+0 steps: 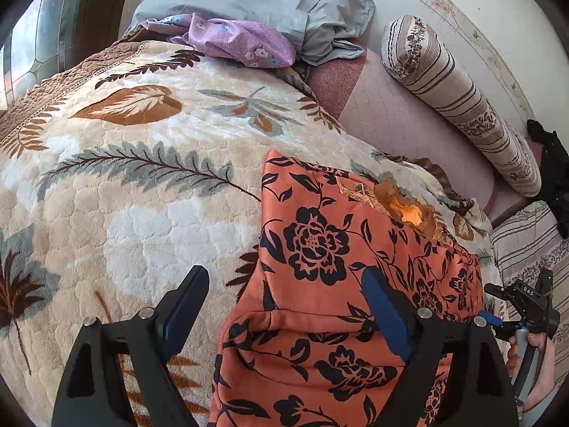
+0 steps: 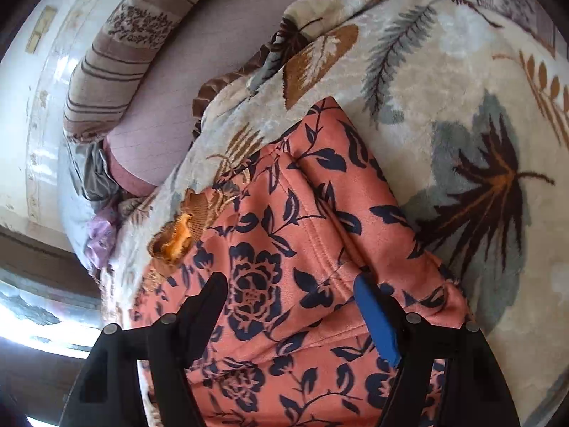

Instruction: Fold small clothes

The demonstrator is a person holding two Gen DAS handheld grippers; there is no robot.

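Observation:
An orange garment (image 1: 320,249) printed with black flowers lies partly folded on a plush leaf-patterned blanket (image 1: 142,163). Its ribbed neck opening (image 1: 409,210) shows a yellow lining. My left gripper (image 1: 284,279) hovers open over the garment's left edge, with one finger above the blanket and the other above the cloth. In the right wrist view the same garment (image 2: 284,220) fills the middle, its neck opening (image 2: 174,238) at the left. My right gripper (image 2: 290,281) stands open above it, with nothing pinched between the pads. A hand holds the right gripper's body (image 1: 526,306) at the garment's right side.
A purple flowered cloth (image 1: 242,42) and a grey pillowcase (image 1: 270,3) lie at the head of the bed. A striped bolster (image 1: 458,103) runs along the wall on a pink quilted sheet (image 1: 398,121). A window (image 1: 32,53) is at the far left.

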